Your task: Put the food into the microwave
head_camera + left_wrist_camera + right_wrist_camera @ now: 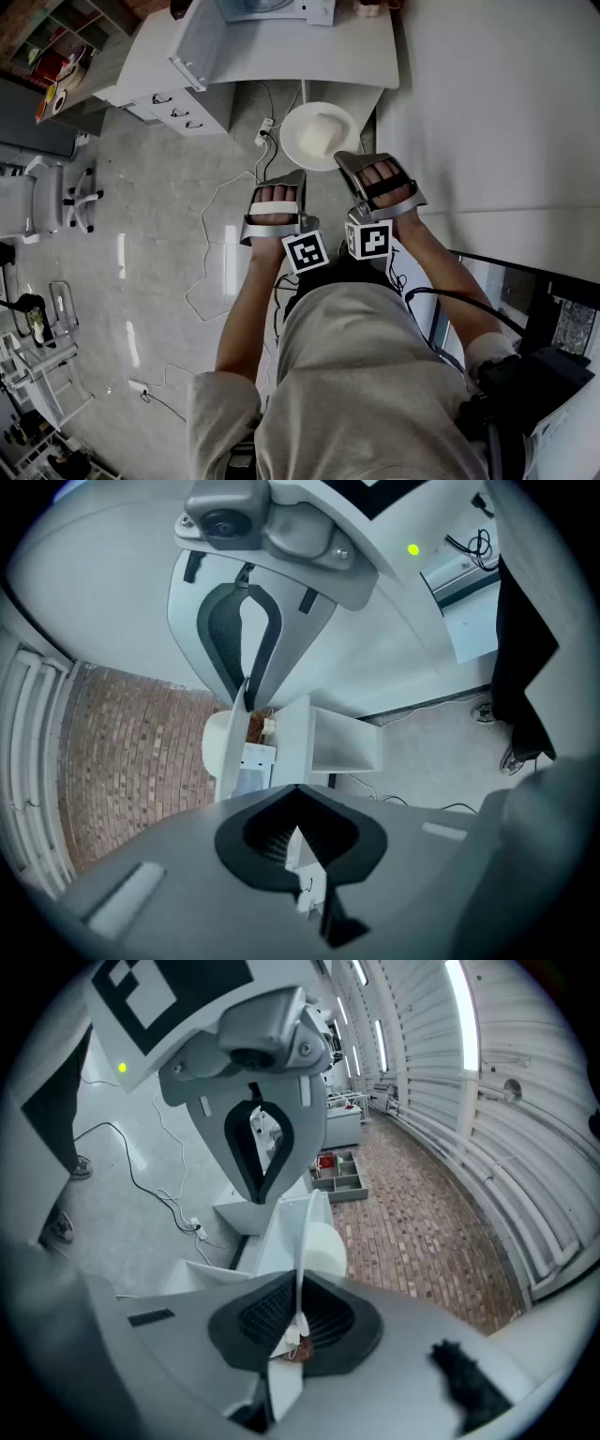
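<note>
A white plate (302, 141) carrying a pale lump of food (323, 131) hangs above the floor, in front of the white table (319, 56). My left gripper (289, 176) is shut on its near-left rim and my right gripper (349, 161) is shut on its near-right rim. The plate shows edge-on in the left gripper view (228, 752), clamped by the left gripper (267, 747), and again in the right gripper view (317, 1241), clamped by the right gripper (286, 1241). The microwave (272, 7) stands at the table's far side with its door (195, 42) swung open to the left.
A drawer unit (173, 108) sits under the table's left end. Cables and a power strip (264, 127) trail over the grey floor. An office chair (70, 197) stands at the left. A white wall (497, 112) runs along the right, and shelving (56, 66) fills the far left.
</note>
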`<action>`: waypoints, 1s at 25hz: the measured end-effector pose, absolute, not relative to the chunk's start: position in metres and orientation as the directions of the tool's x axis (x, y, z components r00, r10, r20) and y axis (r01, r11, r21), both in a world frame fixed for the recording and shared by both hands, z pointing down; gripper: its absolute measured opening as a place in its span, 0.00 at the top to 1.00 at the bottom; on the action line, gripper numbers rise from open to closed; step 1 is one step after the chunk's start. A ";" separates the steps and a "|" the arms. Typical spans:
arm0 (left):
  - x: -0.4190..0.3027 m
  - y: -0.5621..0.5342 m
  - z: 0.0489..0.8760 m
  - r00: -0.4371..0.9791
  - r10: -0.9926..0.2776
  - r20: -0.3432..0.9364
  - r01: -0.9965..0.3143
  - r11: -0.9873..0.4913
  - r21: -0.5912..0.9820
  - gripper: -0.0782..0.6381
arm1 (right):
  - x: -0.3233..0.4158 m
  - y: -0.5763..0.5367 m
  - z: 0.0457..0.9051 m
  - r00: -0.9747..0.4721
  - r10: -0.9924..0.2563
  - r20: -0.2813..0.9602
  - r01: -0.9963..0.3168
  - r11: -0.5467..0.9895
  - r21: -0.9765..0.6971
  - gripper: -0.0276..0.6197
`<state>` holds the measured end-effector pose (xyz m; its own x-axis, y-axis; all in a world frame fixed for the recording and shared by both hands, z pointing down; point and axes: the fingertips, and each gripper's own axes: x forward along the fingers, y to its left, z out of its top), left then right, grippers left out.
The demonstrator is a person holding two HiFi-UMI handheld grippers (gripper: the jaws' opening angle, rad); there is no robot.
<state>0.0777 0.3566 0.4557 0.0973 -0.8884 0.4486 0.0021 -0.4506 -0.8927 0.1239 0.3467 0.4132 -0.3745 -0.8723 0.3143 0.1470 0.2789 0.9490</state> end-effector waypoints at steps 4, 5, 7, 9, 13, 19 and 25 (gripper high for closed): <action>0.075 0.356 0.455 0.096 -0.888 0.449 0.004 -0.451 -0.893 0.88 | 0.122 0.348 0.411 -0.381 -0.872 0.308 0.141 0.275 0.951 0.93; 0.075 0.355 0.455 0.097 -0.889 0.448 0.005 -0.450 -0.893 0.88 | 0.121 0.349 0.411 -0.383 -0.872 0.305 0.142 0.271 0.952 0.93; 0.076 0.355 0.454 0.100 -0.890 0.444 0.005 -0.446 -0.895 0.88 | 0.119 0.351 0.410 -0.384 -0.873 0.301 0.144 0.266 0.953 0.93; 0.077 0.356 0.452 0.108 -0.892 0.439 0.004 -0.441 -0.898 0.88 | 0.118 0.352 0.410 -0.381 -0.874 0.300 0.142 0.265 0.954 0.93; 0.076 0.358 0.453 0.114 -0.890 0.442 0.012 -0.443 -0.896 0.88 | 0.114 0.353 0.407 -0.380 -0.878 0.291 0.132 0.260 0.956 0.93; 0.065 0.363 0.456 0.121 -0.887 0.446 0.015 -0.447 -0.894 0.88 | 0.105 0.355 0.407 -0.369 -0.882 0.294 0.118 0.269 0.956 0.93; 0.050 0.363 0.451 0.136 -0.891 0.433 0.014 -0.435 -0.900 0.88 | 0.090 0.352 0.401 -0.350 -0.891 0.290 0.119 0.264 0.957 0.93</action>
<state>0.0496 0.3630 0.4507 0.1355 -0.8911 0.4331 0.0142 -0.4354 -0.9001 0.0902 0.3523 0.4007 -0.3498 -0.8910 0.2896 0.1187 0.2645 0.9571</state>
